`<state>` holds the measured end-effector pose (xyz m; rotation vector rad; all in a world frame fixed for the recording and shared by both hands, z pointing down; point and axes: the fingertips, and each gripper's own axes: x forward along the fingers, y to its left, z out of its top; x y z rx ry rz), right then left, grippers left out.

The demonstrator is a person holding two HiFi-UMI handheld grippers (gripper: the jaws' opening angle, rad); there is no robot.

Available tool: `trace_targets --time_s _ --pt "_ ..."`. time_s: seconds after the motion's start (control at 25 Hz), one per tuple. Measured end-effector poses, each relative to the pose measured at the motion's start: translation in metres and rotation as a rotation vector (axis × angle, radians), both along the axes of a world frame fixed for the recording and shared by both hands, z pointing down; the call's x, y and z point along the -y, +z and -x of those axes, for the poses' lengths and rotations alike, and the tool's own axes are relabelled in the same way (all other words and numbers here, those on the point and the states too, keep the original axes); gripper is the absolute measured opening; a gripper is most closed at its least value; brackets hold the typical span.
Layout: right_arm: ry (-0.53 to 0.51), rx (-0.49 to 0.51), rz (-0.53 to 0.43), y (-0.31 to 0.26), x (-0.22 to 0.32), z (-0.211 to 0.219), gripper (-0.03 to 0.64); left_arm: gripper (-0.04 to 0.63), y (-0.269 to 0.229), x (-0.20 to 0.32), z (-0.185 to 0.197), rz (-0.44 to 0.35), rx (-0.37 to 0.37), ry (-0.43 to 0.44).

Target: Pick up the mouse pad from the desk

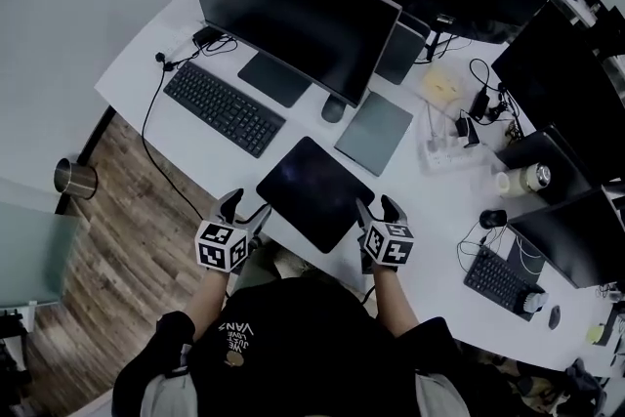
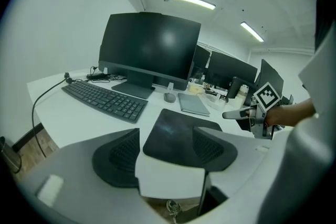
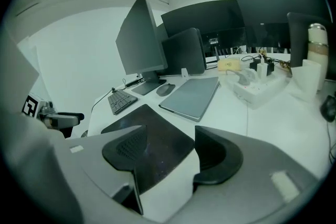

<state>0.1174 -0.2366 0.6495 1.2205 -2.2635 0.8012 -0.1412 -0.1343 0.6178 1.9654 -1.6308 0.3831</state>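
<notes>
The black mouse pad (image 1: 314, 192) lies flat on the white desk (image 1: 195, 151), near its front edge. My left gripper (image 1: 246, 208) hovers at the pad's near-left corner, jaws open. In the left gripper view that corner of the pad (image 2: 176, 131) shows between the two open jaws of the left gripper (image 2: 167, 149). My right gripper (image 1: 379, 207) is at the pad's near-right corner, also open. The right gripper view has the pad (image 3: 152, 139) running under the left jaw of the right gripper (image 3: 170, 152). Neither gripper holds anything.
A keyboard (image 1: 224, 107) lies left of the pad, and a monitor (image 1: 293, 15) stands behind it. A mouse (image 1: 333, 109) and a grey flat tablet (image 1: 375, 132) sit just beyond the pad. A power strip (image 1: 444, 149) and a can (image 1: 532, 179) are to the right. A metal bin (image 1: 74, 178) stands on the floor.
</notes>
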Motion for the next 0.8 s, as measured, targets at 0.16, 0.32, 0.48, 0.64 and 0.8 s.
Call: trace_targets --time_s 0.16,0.32,0.48,0.64,0.8 --pt "0.020 -0.057 0.018 0.018 0.006 0.005 0.275 0.291 0.012 0.009 0.007 0.037 -0.002 0.051" --pt "0.061 -0.112 0.026 0.030 0.013 0.000 0.275 0.291 0.021 0.025 0.006 0.070 0.008 0.155" --pt "0.095 -0.144 0.033 0.040 0.020 0.000 0.276 0.291 0.033 0.036 0.012 0.108 0.014 0.234" --pt "0.097 -0.185 0.062 0.053 0.023 0.000 0.275 0.291 0.046 0.039 0.012 0.149 0.005 0.296" --pt "0.109 -0.219 0.072 0.056 0.024 0.000 0.275 0.291 0.054 0.042 0.016 0.175 -0.012 0.329"
